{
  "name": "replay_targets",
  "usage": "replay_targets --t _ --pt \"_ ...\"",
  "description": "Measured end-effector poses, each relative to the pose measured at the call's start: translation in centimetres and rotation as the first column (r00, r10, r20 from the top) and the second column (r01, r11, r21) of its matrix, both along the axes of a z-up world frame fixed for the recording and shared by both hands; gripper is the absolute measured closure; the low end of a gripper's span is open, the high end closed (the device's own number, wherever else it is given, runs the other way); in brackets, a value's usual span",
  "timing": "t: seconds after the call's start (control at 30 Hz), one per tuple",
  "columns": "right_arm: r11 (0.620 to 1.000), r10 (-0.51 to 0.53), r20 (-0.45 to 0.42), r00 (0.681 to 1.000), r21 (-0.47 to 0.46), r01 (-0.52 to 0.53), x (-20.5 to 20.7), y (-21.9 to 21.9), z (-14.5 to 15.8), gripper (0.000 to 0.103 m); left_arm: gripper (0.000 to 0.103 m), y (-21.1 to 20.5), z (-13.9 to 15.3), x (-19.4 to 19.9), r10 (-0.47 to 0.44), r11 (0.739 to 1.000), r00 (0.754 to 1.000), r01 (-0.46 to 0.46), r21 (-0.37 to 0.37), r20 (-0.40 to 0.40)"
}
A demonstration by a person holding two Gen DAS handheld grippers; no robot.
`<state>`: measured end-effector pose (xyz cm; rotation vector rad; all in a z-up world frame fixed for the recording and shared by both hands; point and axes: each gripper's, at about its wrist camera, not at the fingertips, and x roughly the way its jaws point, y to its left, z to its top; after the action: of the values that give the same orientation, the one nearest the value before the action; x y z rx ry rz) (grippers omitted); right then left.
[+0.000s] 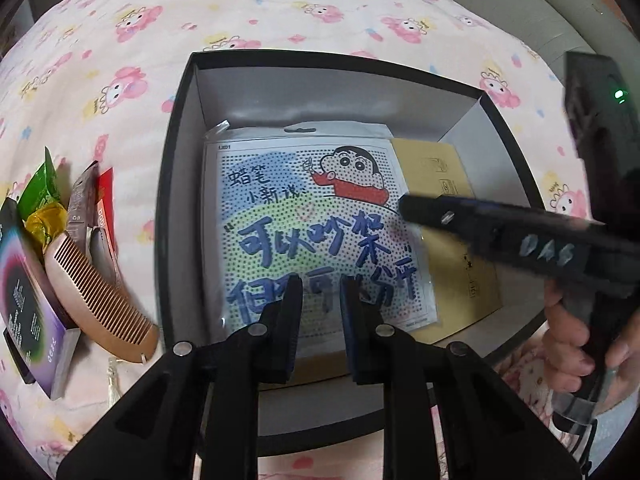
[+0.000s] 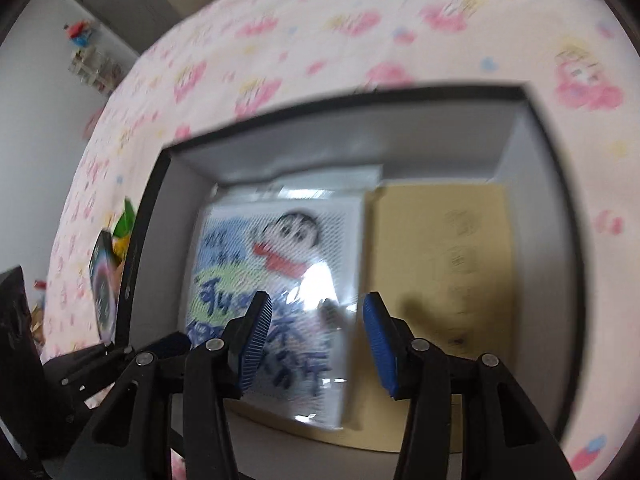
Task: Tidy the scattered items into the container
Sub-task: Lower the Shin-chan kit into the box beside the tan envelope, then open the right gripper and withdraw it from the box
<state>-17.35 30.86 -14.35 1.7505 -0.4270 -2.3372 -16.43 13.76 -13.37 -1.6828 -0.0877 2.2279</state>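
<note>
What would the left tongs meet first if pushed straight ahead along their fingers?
Probably the bagged cartoon sheet lying in the black box; the open left tongs point down at its lower edge. Depth is unclear.

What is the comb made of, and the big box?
The comb looks like wood or wood-look plastic: an even tan-pink colour with a soft sheen, so I can't be sure. The box looks like stiff cardboard: thin straight walls, matte black outside, plain pale grey inside.
</note>
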Motion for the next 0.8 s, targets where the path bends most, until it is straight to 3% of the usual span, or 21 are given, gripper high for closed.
replay_targets --t 0.13,0.23,0.3,0.37,0.5,0.57,0.67,0.8 --pt "0.999 0.022 0.03 0.999 0.031 -0.023 0.0 -0.8 -1.0 0.059 0.085 -0.5 -0.2 -0.3 0.001 1.0 1.0 -0.001 0.027 -0.003" --pt "0.988 0.079 0.102 0.992 -0.142 -0.064 -0.4 -1.3 -2.2 0.059 0.085 -0.4 -0.3 -0.9 -0.006 0.999 1.0 0.006 0.037 0.002" --pt "0.976 0.078 0.096 0.992 -0.211 -0.056 -0.7 -1.3 -1.8 0.059 0.084 -0.2 -0.1 -1.3 -0.01 1.0 1.0 0.01 0.019 -0.013" --pt "0.984 0.048 0.048 0.998 -0.172 -0.039 -0.5 -0.8 -0.9 0.06 0.084 -0.3 0.1 -1.5 -0.009 0.999 1.0 0.01 0.039 -0.012" --pt "0.996 -0.059 -0.047 0.997 0.071 0.063 0.0 1.0 0.4 0.059 0.082 0.6 0.2 -2.2 -0.039 0.997 0.999 0.039 0.061 0.002" --pt "0.995 -0.071 -0.024 0.997 0.072 0.073 0.0 1.5 -0.2 0.059 0.082 1.6 0.3 -2.2 -0.064 0.997 0.998 0.064 0.052 -0.004" --pt "1.0 -0.021 0.055 0.998 -0.019 0.022 -0.5 1.0 -2.2 0.057 0.082 2.2 0.4 -1.7 -0.073 0.997 0.997 0.074 0.036 -0.024" --pt "1.0 -0.014 0.065 0.998 -0.022 0.016 -0.9 0.5 -2.4 0.05 0.08 1.5 -0.5 -1.4 -0.06 0.997 0.998 0.059 0.044 0.016"
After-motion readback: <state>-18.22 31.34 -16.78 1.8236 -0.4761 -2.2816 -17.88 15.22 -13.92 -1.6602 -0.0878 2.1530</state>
